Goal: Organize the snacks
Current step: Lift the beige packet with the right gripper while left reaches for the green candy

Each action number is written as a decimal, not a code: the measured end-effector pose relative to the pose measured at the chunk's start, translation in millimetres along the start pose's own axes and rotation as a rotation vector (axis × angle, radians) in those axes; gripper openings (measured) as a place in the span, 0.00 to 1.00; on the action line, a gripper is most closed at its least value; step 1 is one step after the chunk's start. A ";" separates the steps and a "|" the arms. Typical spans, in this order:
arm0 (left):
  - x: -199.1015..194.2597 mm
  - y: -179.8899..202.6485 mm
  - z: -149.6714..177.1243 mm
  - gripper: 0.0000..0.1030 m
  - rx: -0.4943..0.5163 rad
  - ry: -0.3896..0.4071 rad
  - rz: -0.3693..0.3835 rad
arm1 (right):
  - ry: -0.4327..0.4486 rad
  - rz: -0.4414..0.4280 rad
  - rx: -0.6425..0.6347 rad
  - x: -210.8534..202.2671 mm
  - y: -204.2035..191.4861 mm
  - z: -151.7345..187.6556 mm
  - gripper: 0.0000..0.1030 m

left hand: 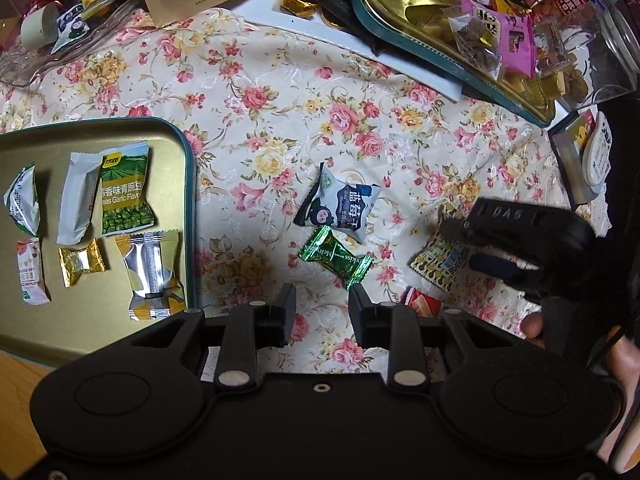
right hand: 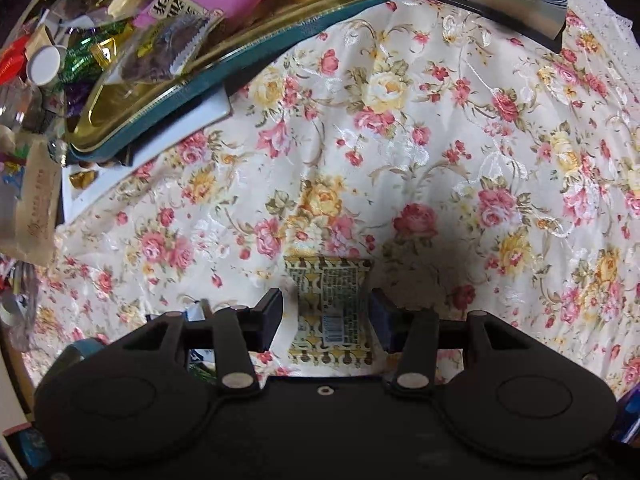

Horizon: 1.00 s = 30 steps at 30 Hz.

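On the desk, spread with a floral tablecloth (left hand: 280, 92), the right gripper (right hand: 326, 318) points straight down over a yellow-patterned snack packet (right hand: 330, 312) that lies flat on the cloth; its jaws stand apart on either side of the packet, and neither pad presses on it. From the left wrist view the same packet (left hand: 438, 264) shows partly under the right gripper's dark body, near the desk's right side. The left gripper (left hand: 322, 312) hangs over bare cloth with its jaws apart and nothing between them. Just ahead of it lie a green twist-wrapped candy (left hand: 336, 258) and, touching that candy's far side, a white and blue blueberry packet (left hand: 340, 204); a small red wrapper (left hand: 424, 304) peeks out beside the right jaw. To the left sits a gold tray with a teal rim (left hand: 191, 184), holding sorted snacks in two rows (among them a green garlic pea packet (left hand: 126, 190), a small gold candy (left hand: 82, 262) and a silver and yellow packet (left hand: 154, 276)). At the far side a second gold tin (left hand: 404, 12) is piled with mixed sweets.
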<state>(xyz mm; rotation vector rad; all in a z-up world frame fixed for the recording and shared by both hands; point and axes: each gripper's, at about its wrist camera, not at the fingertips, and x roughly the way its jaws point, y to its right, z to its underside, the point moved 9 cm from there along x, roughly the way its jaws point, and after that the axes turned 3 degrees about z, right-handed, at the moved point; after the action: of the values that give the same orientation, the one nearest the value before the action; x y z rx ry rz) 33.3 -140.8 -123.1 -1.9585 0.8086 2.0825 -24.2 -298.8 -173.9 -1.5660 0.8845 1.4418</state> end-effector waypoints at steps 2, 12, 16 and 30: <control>-0.9 -1.9 -1.7 0.38 -0.011 0.007 0.001 | 0.002 0.040 -0.026 3.1 -1.5 3.6 0.49; 1.9 -5.6 -6.7 0.38 -0.054 0.034 0.008 | -0.044 0.047 -0.073 9.8 4.4 15.9 0.41; 8.3 2.3 -5.6 0.38 -0.068 0.034 0.026 | -0.048 0.060 -0.088 9.2 7.7 18.1 0.49; 37.8 27.8 -1.9 0.38 -0.048 0.016 -0.026 | 0.070 0.008 -0.153 -40.5 20.8 12.5 0.37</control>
<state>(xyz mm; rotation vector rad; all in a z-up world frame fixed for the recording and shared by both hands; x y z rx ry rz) 17.1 -174.0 -152.0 -2.0012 0.7388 2.0925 -52.4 -297.5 -135.9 -1.7370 0.8385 1.4972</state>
